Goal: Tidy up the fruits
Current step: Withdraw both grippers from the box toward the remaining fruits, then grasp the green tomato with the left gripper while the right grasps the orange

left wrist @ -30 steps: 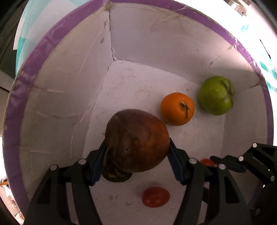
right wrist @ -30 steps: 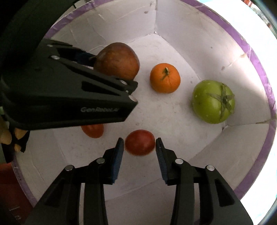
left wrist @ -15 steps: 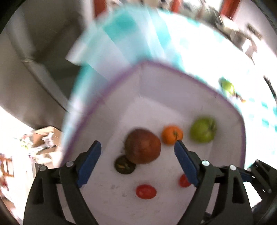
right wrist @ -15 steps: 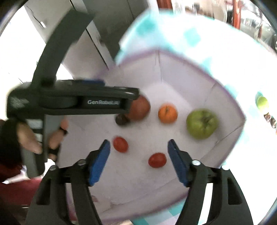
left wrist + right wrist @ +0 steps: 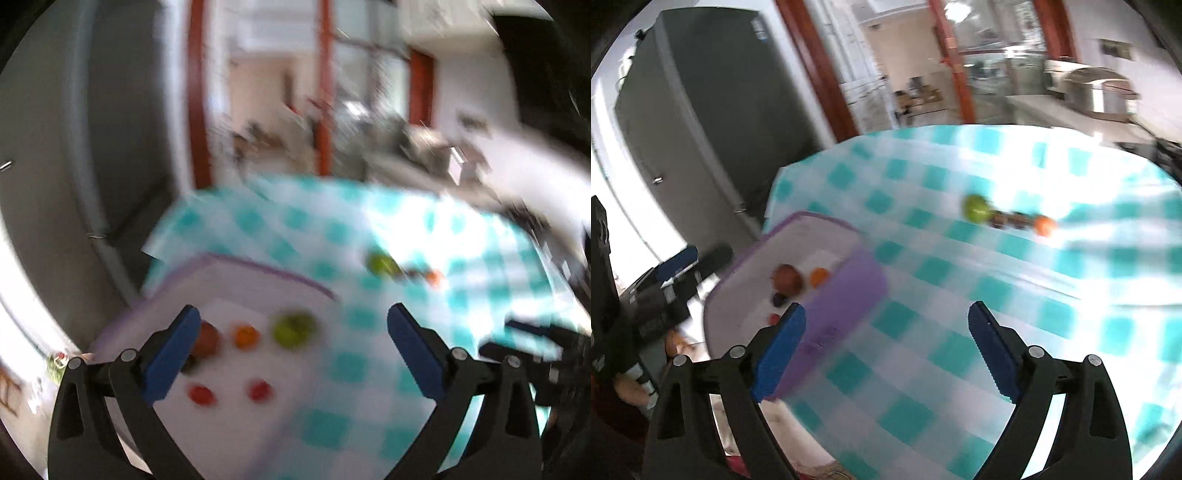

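A white box with a purple rim (image 5: 258, 267) (image 5: 846, 291) sits at the table's left end. It holds a brown fruit (image 5: 207, 338) (image 5: 786, 278), an orange (image 5: 245, 336) (image 5: 819, 276), a green tomato (image 5: 293, 328), two red tomatoes (image 5: 199, 394) (image 5: 260, 390) and a dark fruit (image 5: 777, 299). A green fruit (image 5: 382, 264) (image 5: 975, 207), dark fruits (image 5: 1008, 219) and an orange fruit (image 5: 1043, 225) lie in a row on the cloth. My left gripper (image 5: 291, 354) is open and empty above the box. My right gripper (image 5: 884, 349) is open and empty above the cloth.
A teal-and-white checked cloth (image 5: 997, 295) covers the table. A grey fridge (image 5: 701, 110) stands behind the table's left end. The other gripper shows at the left edge of the right wrist view (image 5: 646, 295). Both views are blurred by motion.
Both grippers let go of their fruit, the brown fruit and a red tomato, opened wide and rose up and back out of the box. The far row of fruit came into view.
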### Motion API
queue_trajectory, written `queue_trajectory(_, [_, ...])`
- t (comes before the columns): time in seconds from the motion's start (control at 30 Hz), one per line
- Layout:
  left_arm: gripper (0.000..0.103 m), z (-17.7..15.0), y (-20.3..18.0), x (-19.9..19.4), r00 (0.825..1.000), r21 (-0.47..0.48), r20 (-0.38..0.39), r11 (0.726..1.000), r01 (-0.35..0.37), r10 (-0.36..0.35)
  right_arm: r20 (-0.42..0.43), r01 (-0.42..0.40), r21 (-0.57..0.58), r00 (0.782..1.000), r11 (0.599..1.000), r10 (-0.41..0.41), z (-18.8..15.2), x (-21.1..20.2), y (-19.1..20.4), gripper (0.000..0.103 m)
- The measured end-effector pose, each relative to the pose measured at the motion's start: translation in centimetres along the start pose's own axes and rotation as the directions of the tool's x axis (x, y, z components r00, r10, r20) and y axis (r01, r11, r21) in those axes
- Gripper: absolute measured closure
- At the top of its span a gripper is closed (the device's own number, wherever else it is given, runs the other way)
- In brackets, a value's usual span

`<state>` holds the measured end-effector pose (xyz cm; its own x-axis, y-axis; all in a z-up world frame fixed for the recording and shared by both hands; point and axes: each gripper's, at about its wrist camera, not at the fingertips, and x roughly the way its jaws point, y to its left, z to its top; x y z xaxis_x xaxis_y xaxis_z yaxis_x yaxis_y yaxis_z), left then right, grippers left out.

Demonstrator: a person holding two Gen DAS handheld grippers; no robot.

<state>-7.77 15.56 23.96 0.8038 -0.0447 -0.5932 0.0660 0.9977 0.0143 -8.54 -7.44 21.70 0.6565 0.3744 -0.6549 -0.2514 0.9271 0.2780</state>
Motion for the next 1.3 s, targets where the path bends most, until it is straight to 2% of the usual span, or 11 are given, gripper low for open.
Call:
queue_trajectory(0.07, [0.002,-1.0,-4.1,1.0,0.997,0.107,-0.075,0.994,0.038,-0.03,0.003,0.047,0.016,0.999,0.999,-0.047,-1.0,-1.6,-2.2,0.016])
queue_trajectory(0.17, [0.002,-1.8,-8.8,0.7,0.994,0.208,-0.089,0.975,0.079,-0.061,0.015,0.122,0.051,0.992,0.991,-0.123,-2.6,-3.6,-5.1,0.016])
queue_trajectory(0.37, [0.002,-2.5,-14.1,1.4,0.982,0.276,-0.132,0.946,0.17,-0.138,0.062,0.248,0.102,0.965,0.963,-0.255,-4.8,-6.7,-9.3,0.016])
queue_trajectory(0.53, [0.002,-3.6,-17.1,4.2,0.959,0.31,-0.222,0.92,0.24,-0.175,0.008,0.293,0.169,0.954,0.941,-0.299,-5.9,-5.7,-12.1,0.016])
queue_trajectory(0.67, [0.002,-3.8,-17.6,6.8,0.949,0.331,-0.262,0.908,0.257,-0.173,-0.045,0.311,0.188,0.95,0.932,-0.308,-6.0,-3.7,-13.5,0.016])
queue_trajectory(0.8, [0.002,-2.1,-16.5,10.7,0.939,0.278,-0.297,0.924,0.261,-0.176,-0.092,0.332,0.166,0.943,0.929,-0.321,-4.2,-0.3,-14.3,0.016])
queue_trajectory(0.93, [0.002,1.0,-14.8,15.2,0.929,0.203,-0.322,0.946,0.253,-0.179,-0.145,0.351,0.16,0.933,0.923,-0.33,-1.5,4.3,-15.0,0.016])
queue_trajectory(1.1, [0.002,5.5,-12.0,21.9,0.912,0.055,-0.353,0.968,0.243,-0.209,-0.205,0.369,0.169,0.92,0.914,-0.333,2.4,12.0,-16.5,0.018])
queue_trajectory(1.2, [0.002,7.1,-10.9,25.3,0.901,-0.019,-0.368,0.97,0.241,-0.231,-0.236,0.386,0.148,0.908,0.911,-0.346,4.6,17.2,-17.8,0.019])
queue_trajectory(1.3, [0.002,7.7,-10.2,28.7,0.887,-0.081,-0.393,0.97,0.23,-0.243,-0.248,0.404,0.11,0.896,0.908,-0.368,6.3,21.3,-18.8,0.025])
